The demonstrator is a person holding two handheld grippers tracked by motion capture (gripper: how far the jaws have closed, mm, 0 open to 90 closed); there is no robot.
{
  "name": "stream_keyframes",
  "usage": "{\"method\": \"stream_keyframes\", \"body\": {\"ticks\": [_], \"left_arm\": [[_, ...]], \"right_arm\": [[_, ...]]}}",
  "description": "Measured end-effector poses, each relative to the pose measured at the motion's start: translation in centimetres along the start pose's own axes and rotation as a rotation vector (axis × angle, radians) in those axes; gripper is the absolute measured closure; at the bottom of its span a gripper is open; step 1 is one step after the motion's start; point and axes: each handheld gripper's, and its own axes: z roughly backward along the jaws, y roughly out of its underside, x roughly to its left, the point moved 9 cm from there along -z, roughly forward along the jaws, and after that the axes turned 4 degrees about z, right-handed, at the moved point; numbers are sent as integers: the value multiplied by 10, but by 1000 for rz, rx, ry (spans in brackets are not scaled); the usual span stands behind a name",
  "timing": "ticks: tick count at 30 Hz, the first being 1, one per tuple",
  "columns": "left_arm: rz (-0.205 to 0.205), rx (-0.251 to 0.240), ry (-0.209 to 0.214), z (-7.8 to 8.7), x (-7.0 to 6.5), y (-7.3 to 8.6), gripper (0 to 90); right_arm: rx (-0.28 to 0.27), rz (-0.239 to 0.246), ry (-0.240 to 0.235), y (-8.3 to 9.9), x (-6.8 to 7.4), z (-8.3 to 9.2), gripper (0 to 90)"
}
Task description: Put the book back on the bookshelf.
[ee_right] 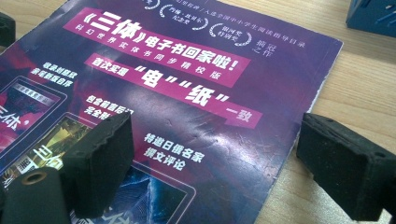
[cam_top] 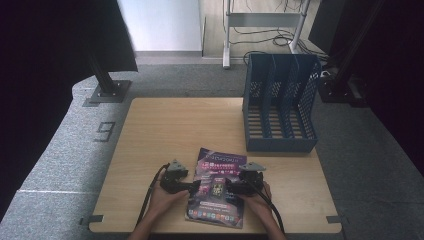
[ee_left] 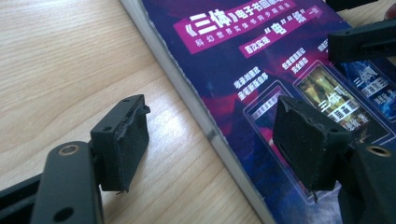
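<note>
Jaws astride book point(cam_top: 217, 187), file rack point(cam_top: 280, 102) beyond

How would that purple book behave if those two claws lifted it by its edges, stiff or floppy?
Probably somewhat floppy: the purple book has a thin, creased soft cover, so it may sag between the left gripper and right gripper. Its glossy cover looks slippery. The page block seen in the left gripper view looks fairly thick, so it likely has some weight.
</note>
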Motion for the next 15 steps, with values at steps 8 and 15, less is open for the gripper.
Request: {"method": "stream_keyframes", "body": {"ticks": [8,15], "left_arm": [[-9,6,7,-9,-6,-4,267],[-28,11,19,-14,-16,-5,267]], "right_arm": [[-4,1,4,0,0,0,112],[-10,0,8,1,0,0,115]]}}
